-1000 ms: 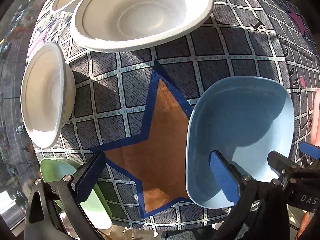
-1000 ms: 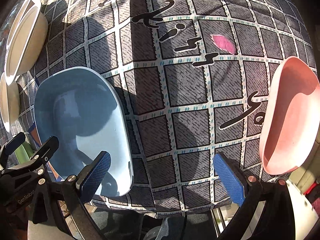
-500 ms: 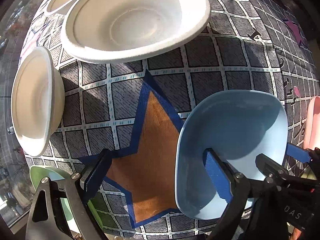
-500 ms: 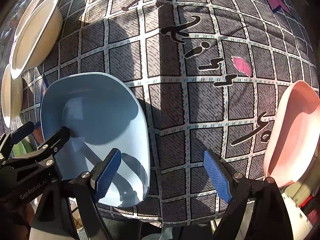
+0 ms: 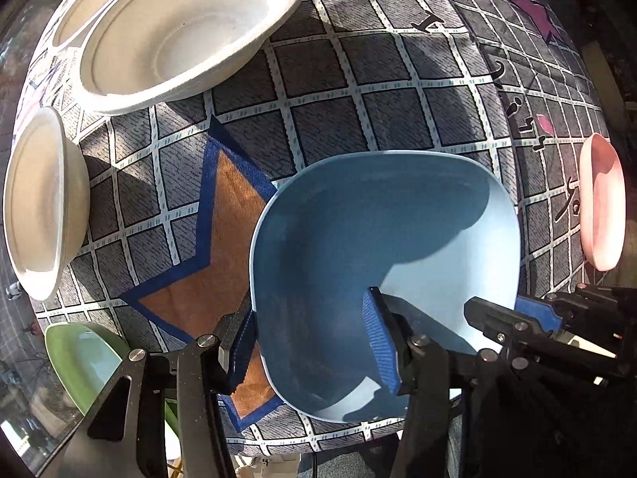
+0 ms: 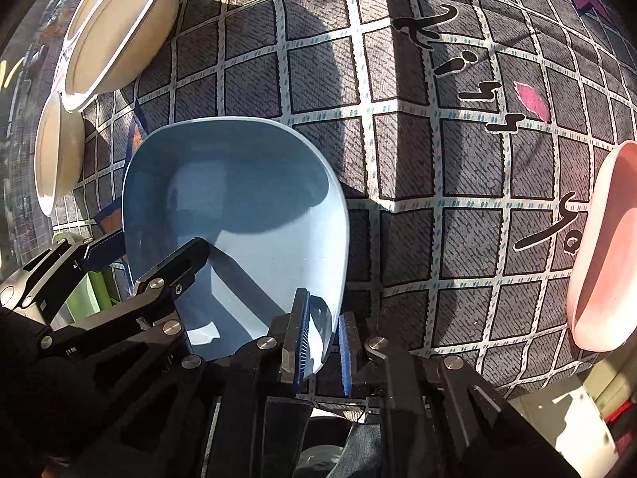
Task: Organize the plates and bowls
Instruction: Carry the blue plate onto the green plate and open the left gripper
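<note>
- Nearest the cameras, the blue bowl (image 6: 239,215) sits over the near edge of the checked cloth (image 5: 358,91), its rim taken from two sides.
- At its near right rim the right gripper (image 6: 322,342) has just been closing and now pinches the thin wall, one blue pad inside and one outside, with almost no gap left.
- On the left side the left gripper (image 5: 310,350) has also just been closing; it straddles the left wall, one finger outside against the rim and one inside the bowl. Whether both pads press yet I cannot tell, since the inner one seems to stand off the wall.
- The bowl looks like smooth, rigid plastic: light, stiff and probably slick, so a pinch low on the wall should hold better than one at the lip. Held on one edge, it may swing.
- Left of it, at the near edge, lies a green dish (image 5: 83,358).
- Farther left sits a white bowl (image 5: 40,203), and beyond it a larger white bowl (image 5: 179,32) nested on another; these look like pulp or foam, very light and easily dented.
- Far right rests a pink bowl (image 6: 605,251), well apart from the blue one.
</note>
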